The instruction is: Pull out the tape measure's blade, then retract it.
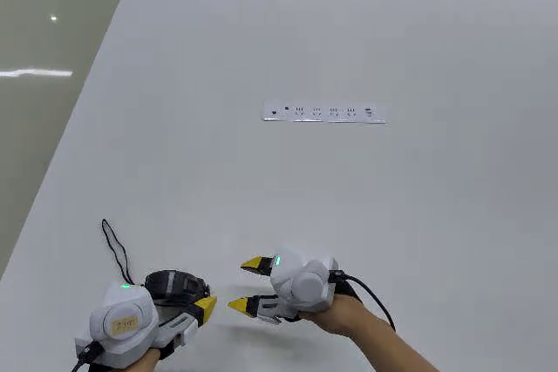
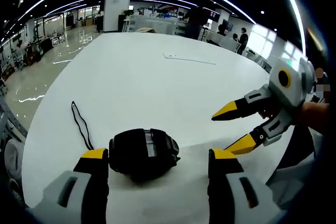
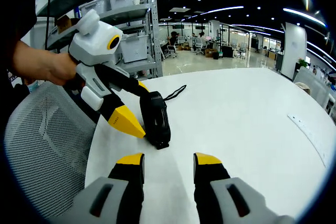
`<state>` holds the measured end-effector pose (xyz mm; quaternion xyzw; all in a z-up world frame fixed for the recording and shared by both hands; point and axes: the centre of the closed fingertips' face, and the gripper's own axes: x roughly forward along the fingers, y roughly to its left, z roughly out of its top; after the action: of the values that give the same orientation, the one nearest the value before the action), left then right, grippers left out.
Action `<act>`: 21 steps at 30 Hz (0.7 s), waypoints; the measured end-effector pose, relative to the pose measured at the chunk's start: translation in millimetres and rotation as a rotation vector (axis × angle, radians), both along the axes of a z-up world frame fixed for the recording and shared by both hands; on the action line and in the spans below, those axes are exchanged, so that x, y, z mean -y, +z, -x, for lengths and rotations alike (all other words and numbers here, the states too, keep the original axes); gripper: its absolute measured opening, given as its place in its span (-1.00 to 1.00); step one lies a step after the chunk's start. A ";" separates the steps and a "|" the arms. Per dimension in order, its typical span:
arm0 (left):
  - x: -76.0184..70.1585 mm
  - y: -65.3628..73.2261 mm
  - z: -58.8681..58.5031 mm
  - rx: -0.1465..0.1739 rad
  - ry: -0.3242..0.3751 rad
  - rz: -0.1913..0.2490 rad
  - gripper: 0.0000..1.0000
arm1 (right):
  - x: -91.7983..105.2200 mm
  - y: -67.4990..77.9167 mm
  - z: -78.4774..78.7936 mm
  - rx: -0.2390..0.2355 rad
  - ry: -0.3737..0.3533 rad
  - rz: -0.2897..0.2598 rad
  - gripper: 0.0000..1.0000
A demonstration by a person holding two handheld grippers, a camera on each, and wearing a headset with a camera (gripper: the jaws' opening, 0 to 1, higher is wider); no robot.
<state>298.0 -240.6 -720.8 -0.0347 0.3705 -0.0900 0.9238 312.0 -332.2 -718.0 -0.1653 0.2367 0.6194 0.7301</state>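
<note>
Left gripper jaws apart, straddling tape measure | black, rounded, cord trailing | right gripper jaws apart

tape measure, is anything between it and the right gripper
Nothing visible blocks it. Bare table lies between the open right gripper and the tape measure. The left gripper's jaws flank the tape measure, one tip close beside that path.

Your left gripper and right gripper: white moulded housings, grey-black jaw arms, yellow fingertips. Green indicator lit on each. Tan label on the left housing. Black cable leaves the right housing toward 4 o'clock.
</note>
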 end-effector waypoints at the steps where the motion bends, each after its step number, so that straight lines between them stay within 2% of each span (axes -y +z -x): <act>1: 1.3 1.3 0.3 0.003 -0.015 -0.001 0.52 | 3.3 1.8 -0.4 0.001 -0.013 0.002 -0.24; 3: 2.8 4.1 0.9 0.009 -0.036 -0.003 0.55 | 10.2 7.1 0.1 -0.010 -0.043 -0.006 -0.18; 4: 5.7 6.6 1.0 0.017 -0.060 0.003 0.56 | 15.4 9.8 -0.4 -0.004 -0.062 -0.005 -0.16; 6: 7.2 8.8 2.9 0.011 -0.077 0.003 0.60 | 21.9 13.7 0.5 0.005 -0.078 -0.003 -0.13; 10: 13.3 14.7 6.1 0.021 -0.146 0.009 0.62 | 38.8 20.3 1.1 0.014 -0.133 0.009 -0.03; 15: 16.5 19.2 8.9 0.031 -0.186 0.004 0.64 | 60.4 29.9 0.3 0.038 -0.199 0.017 0.04; 18: 17.8 21.3 11.0 0.031 -0.207 0.006 0.65 | 74.6 31.7 1.7 0.028 -0.239 0.033 0.16; 21: 20.1 25.2 14.5 0.035 -0.233 0.012 0.67 | 88.4 36.7 3.0 0.033 -0.276 0.035 0.16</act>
<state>283.5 -260.7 -695.6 0.0047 0.3551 -0.1997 0.9133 309.0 -420.6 -681.3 -0.1540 0.2561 0.5060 0.8091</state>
